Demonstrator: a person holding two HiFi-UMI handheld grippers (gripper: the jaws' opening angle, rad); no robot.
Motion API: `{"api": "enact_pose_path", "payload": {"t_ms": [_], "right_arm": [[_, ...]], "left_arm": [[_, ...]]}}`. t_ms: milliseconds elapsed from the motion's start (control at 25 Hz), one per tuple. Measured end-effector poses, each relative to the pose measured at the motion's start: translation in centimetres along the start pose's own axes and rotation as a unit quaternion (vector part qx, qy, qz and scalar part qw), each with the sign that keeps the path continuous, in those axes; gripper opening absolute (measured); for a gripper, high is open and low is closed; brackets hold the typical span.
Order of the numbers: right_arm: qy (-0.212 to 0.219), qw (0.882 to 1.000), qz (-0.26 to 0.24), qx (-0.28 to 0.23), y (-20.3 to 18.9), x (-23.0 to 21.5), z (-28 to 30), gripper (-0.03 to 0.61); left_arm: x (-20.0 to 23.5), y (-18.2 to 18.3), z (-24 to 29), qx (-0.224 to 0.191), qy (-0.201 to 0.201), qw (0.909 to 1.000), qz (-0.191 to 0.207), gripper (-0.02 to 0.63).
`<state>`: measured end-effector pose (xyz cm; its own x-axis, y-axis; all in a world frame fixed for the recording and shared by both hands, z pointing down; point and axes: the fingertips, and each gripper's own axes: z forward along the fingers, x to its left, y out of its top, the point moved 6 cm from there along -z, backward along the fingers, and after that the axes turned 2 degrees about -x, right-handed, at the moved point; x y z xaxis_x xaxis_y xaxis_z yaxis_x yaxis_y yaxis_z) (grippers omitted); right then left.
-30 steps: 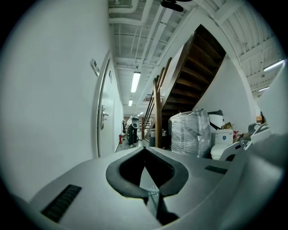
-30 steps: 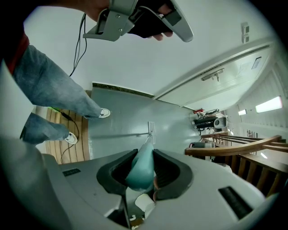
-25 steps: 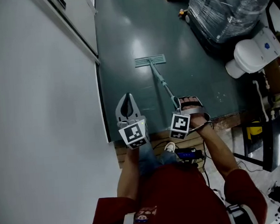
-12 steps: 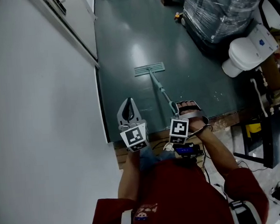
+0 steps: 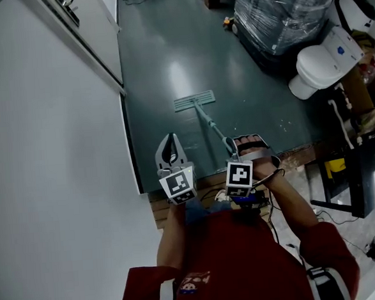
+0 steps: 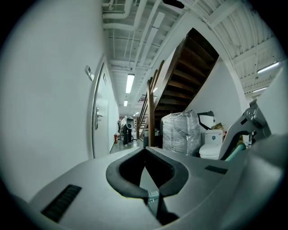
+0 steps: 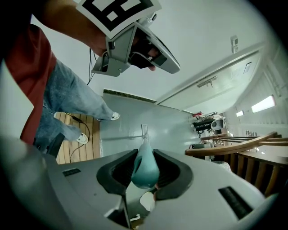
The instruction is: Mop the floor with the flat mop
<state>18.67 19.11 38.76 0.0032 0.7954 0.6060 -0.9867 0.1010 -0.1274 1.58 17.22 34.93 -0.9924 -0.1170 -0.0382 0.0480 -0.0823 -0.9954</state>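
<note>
The flat mop's pale green head (image 5: pixel 194 101) lies flat on the dark green floor (image 5: pixel 161 52). Its teal handle (image 5: pixel 213 125) slants back to my right gripper (image 5: pixel 246 143), which is shut on the handle's grip. In the right gripper view the teal grip (image 7: pixel 145 168) sits pinched between the black pads, and the mop head (image 7: pixel 144 130) shows far down the handle. My left gripper (image 5: pixel 168 141) hangs beside it to the left, shut with nothing in it. In the left gripper view its tips (image 6: pixel 145 149) meet in front of a corridor.
A white wall with doors (image 5: pixel 51 123) runs along the left. A plastic-wrapped pallet (image 5: pixel 286 11) and a white toilet (image 5: pixel 319 63) stand at the right. A wooden platform (image 5: pixel 172 208) with cables lies under the person's feet. A staircase (image 6: pixel 180 76) rises ahead.
The mop head has slid back across the floor toward the person. Both grippers keep about the same places in the view, and the right stays shut on the handle.
</note>
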Motion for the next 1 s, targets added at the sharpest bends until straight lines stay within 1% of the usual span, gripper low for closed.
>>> {"api": "enact_pose_path", "payload": {"t_ms": [160,240,360,520,760,880,1000], "right_arm": [[-0.004,1.000,0.004,0.006,-1.0,0.6,0.1,0.118],[-0.003,1.000,0.006,0.007,-1.3,1.0,0.0,0.117],[-0.001,1.000,0.011,0.006,-1.7,1.2,-0.2,0.117],[-0.005,1.000,0.014,0.006,-1.9,1.1,-0.1,0.117],[-0.006,1.000,0.016,0.020,-2.1,0.9,0.7,0.117],[0.004,0.999,0.025,0.020,-2.3,0.4,1.0,0.117],[0.010,0.999,0.027,0.019,-2.3,0.0,1.4,0.117]], "left_arm": [[-0.9,0.1,-0.1,-0.001,-0.006,1.0000,-0.007,0.015],[-1.2,-0.2,-0.2,0.001,-0.005,1.0000,-0.002,0.015],[-1.7,0.5,-0.1,-0.003,-0.007,1.0000,-0.004,0.015],[-1.8,-0.3,0.1,0.004,-0.005,1.0000,0.003,0.015],[-1.6,-0.5,0.5,0.005,-0.007,1.0000,-0.002,0.015],[-1.5,-0.9,1.1,0.007,-0.008,0.9999,-0.005,0.015],[-1.3,-0.4,1.7,0.006,-0.006,0.9999,-0.004,0.015]]}}
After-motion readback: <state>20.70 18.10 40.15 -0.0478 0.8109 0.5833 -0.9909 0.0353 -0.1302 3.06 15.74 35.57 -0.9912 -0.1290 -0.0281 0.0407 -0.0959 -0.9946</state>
